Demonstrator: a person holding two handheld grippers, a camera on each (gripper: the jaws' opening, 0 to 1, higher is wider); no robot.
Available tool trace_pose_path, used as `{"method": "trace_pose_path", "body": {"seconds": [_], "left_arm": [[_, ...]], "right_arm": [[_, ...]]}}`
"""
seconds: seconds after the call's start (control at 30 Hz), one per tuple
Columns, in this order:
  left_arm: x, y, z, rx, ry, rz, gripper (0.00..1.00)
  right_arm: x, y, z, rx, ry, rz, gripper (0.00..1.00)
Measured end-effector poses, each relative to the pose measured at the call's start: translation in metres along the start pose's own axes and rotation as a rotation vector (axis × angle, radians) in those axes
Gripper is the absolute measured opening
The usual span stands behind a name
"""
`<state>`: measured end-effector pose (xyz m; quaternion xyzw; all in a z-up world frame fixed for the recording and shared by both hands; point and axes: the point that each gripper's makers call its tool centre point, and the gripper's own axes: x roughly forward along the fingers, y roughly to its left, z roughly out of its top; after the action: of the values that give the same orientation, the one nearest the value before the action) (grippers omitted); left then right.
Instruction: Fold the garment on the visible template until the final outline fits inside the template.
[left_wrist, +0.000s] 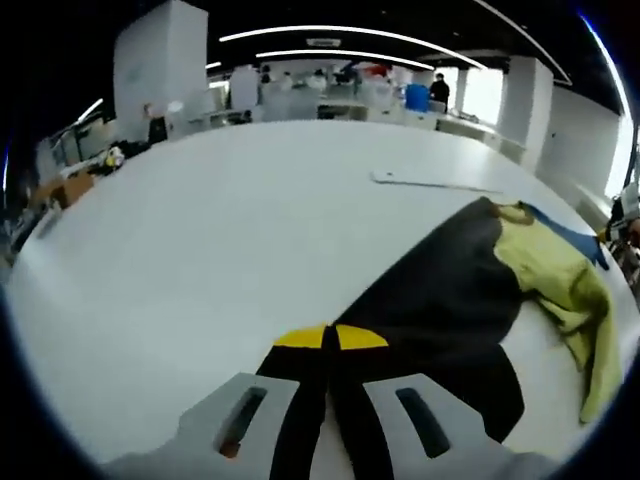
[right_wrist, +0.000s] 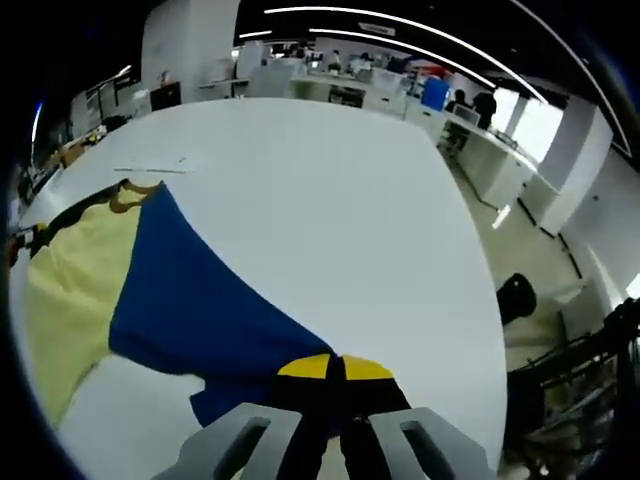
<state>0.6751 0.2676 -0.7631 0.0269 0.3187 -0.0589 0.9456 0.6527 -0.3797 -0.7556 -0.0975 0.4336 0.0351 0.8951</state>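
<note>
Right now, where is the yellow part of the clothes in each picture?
Left gripper view: the yellow cloth lies at the right edge, beside the black part.
Right gripper view: the yellow cloth lies at the left edge, beside the blue part.
Shared landmark: the white table under the garment.

One garment (left_wrist: 470, 290) lies on one white table (left_wrist: 220, 260), and it carries three colours (black, yellow and blue). Two grippers are at work, the left gripper (left_wrist: 330, 345) and the right gripper (right_wrist: 335, 375), each with two jaws closed on the cloth. One thin flat sheet (left_wrist: 435, 182) rests farther back on the tabletop. One dark chair (right_wrist: 517, 297) stands beside the table.
</note>
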Motion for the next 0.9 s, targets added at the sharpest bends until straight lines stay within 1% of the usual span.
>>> {"method": "trace_pose_path", "body": {"seconds": [0.03, 0.1, 0.23, 0.33, 0.53, 0.6, 0.63, 0.67, 0.7, 0.73, 0.77, 0.8, 0.83, 0.9], "left_arm": [[0.002, 0.001, 0.001, 0.006, 0.000, 0.003, 0.00], [0.007, 0.005, 0.002, -0.009, 0.007, 0.013, 0.00], [0.013, 0.010, 0.008, -0.028, 0.001, 0.021, 0.00], [0.016, 0.013, 0.010, -0.041, 0.003, 0.021, 0.00], [0.020, 0.015, 0.013, -0.007, 0.005, 0.016, 0.00], [0.019, 0.015, 0.014, -0.008, 0.006, 0.019, 0.00], [0.018, 0.013, 0.016, -0.016, -0.004, 0.015, 0.00], [0.015, 0.013, 0.017, -0.021, -0.006, 0.014, 0.00], [0.014, 0.014, 0.016, -0.011, -0.005, 0.017, 0.01], [0.011, 0.021, 0.014, 0.021, 0.004, 0.040, 0.05], [0.009, 0.024, 0.013, 0.028, 0.006, 0.053, 0.09], [0.006, 0.028, 0.012, 0.019, 0.007, 0.053, 0.12], [0.004, 0.030, 0.011, 0.005, 0.007, 0.057, 0.15], [-0.002, 0.032, 0.008, -0.011, 0.004, 0.050, 0.18]], "right_arm": [[0.000, -0.001, 0.000, 0.003, -0.001, 0.004, 0.00], [0.000, -0.002, 0.000, 0.009, 0.000, 0.004, 0.00], [0.001, -0.006, 0.000, 0.001, 0.000, -0.006, 0.00], [0.002, -0.006, 0.003, -0.023, -0.004, 0.001, 0.00], [0.004, -0.008, 0.006, -0.020, -0.018, 0.005, 0.00], [0.004, -0.008, 0.006, 0.006, -0.019, 0.006, 0.00], [0.004, -0.006, 0.007, 0.029, -0.035, 0.014, 0.00], [0.004, -0.006, 0.007, 0.034, -0.039, 0.018, 0.00], [0.004, -0.007, 0.006, 0.037, -0.035, 0.018, 0.00], [0.003, -0.008, 0.004, 0.049, -0.022, 0.018, 0.00], [0.002, -0.008, 0.002, 0.055, -0.013, 0.017, 0.00], [0.000, -0.009, -0.001, 0.058, -0.001, 0.017, 0.01], [-0.002, -0.009, -0.001, 0.061, -0.001, 0.017, 0.04], [-0.008, -0.006, -0.002, 0.069, -0.003, 0.031, 0.14]]}}
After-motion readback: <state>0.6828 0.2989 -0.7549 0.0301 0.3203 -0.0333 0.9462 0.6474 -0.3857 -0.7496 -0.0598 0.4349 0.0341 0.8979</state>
